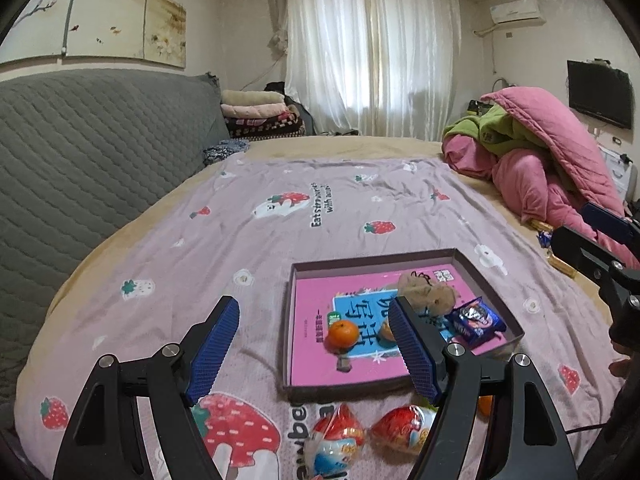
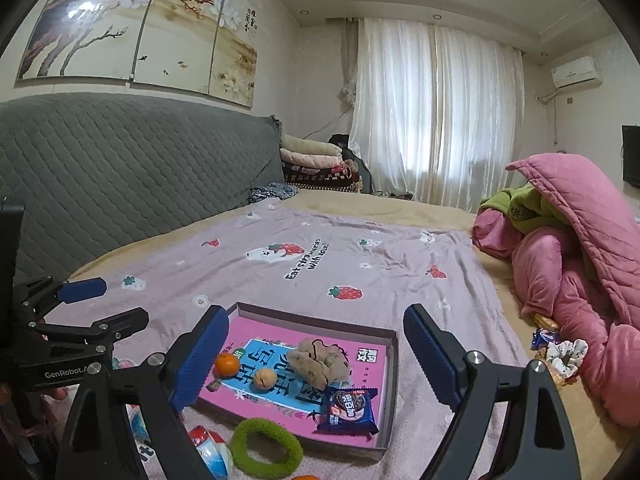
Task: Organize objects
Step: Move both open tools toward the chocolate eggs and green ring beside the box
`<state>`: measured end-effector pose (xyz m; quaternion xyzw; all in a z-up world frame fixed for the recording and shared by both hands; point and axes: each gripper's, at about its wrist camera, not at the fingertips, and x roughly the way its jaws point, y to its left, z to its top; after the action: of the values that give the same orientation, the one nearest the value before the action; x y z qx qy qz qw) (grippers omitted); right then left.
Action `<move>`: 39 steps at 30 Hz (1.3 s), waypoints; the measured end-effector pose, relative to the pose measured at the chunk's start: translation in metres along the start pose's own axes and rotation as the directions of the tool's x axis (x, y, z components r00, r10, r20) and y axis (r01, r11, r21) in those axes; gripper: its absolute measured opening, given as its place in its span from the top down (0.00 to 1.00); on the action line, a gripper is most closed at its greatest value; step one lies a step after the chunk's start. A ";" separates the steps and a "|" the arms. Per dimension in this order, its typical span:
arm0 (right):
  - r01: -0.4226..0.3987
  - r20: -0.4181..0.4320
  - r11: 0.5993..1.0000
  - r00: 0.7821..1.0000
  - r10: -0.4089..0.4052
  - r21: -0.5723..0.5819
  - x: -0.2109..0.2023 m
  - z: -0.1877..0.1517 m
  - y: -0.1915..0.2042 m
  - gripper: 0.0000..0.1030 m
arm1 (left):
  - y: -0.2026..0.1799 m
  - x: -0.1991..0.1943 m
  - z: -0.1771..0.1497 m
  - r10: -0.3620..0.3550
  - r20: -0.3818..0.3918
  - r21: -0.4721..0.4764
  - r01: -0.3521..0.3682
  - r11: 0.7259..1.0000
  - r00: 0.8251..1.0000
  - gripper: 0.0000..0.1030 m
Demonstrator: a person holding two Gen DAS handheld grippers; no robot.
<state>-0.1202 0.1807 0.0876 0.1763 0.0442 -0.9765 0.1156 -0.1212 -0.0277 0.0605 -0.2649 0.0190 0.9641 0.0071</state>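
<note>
Box point(image 2: 390, 380) lies between open right tool's point(image 2: 316, 354) fingers.

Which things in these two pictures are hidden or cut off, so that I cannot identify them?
- Left wrist view: the second round fruit in the tray is mostly behind the left gripper's finger.
- Left wrist view: an orange thing near the tray is hidden behind the gripper frame.
- Right wrist view: an orange thing is cut off by the bottom edge.
- Right wrist view: items by the pink quilt are too small to identify.
</note>
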 end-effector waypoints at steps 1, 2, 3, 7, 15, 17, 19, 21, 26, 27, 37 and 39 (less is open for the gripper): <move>-0.006 -0.007 1.000 1.000 0.006 0.001 -0.001 -0.002 0.001 0.14 | 0.000 0.000 -0.002 0.003 -0.002 0.000 -0.003 1.000 1.000 0.24; -0.011 -0.010 1.000 1.000 0.011 -0.001 -0.002 -0.005 0.002 0.14 | -0.001 -0.001 -0.003 0.006 -0.002 0.001 -0.006 1.000 1.000 0.24; -0.012 -0.012 1.000 1.000 0.012 -0.006 -0.003 -0.008 0.003 0.14 | -0.002 -0.002 -0.005 0.005 -0.002 0.001 -0.005 1.000 1.000 0.24; -0.008 -0.013 1.000 1.000 0.008 -0.007 -0.008 -0.014 0.005 0.14 | -0.005 -0.008 -0.014 -0.001 0.000 0.001 0.001 1.000 1.000 0.24; -0.006 -0.024 1.000 1.000 0.007 0.017 -0.018 -0.020 0.001 0.14 | -0.010 -0.012 -0.032 0.007 -0.029 0.022 -0.007 1.000 1.000 0.24; -0.007 -0.026 1.000 1.000 0.008 0.025 -0.021 -0.023 0.000 0.14 | -0.009 -0.012 -0.036 0.007 -0.037 0.022 -0.006 1.000 0.999 0.24; -0.007 -0.029 1.000 1.000 0.008 0.030 -0.024 -0.025 0.000 0.14 | -0.009 -0.013 -0.039 0.006 -0.043 0.025 -0.005 1.000 0.999 0.24; -0.005 -0.034 1.000 0.999 0.006 0.029 -0.026 -0.027 0.000 0.14 | -0.010 -0.014 -0.043 0.004 -0.048 0.027 -0.003 1.000 0.999 0.24; -0.002 -0.059 1.000 0.998 0.004 0.027 -0.029 -0.035 0.003 0.14 | -0.007 -0.016 -0.055 0.008 -0.068 0.028 -0.006 1.000 0.998 0.24; -0.003 -0.065 1.000 0.998 0.005 0.028 -0.030 -0.037 0.004 0.14 | -0.007 -0.016 -0.058 0.008 -0.074 0.029 -0.006 1.000 0.997 0.24; -0.018 -0.129 1.000 0.991 0.019 0.008 -0.032 -0.061 0.025 0.14 | -0.009 -0.027 -0.079 0.000 -0.109 0.049 0.006 0.999 0.994 0.24; -0.020 -0.139 1.000 0.990 0.019 -0.002 -0.031 -0.065 0.030 0.14 | -0.009 -0.029 -0.084 0.003 -0.116 0.051 0.003 0.999 0.993 0.24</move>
<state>-0.0630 0.1665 0.0367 0.2443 0.0523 -0.9606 0.1221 -0.0528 -0.0218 0.0028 -0.3203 0.0441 0.9462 0.0126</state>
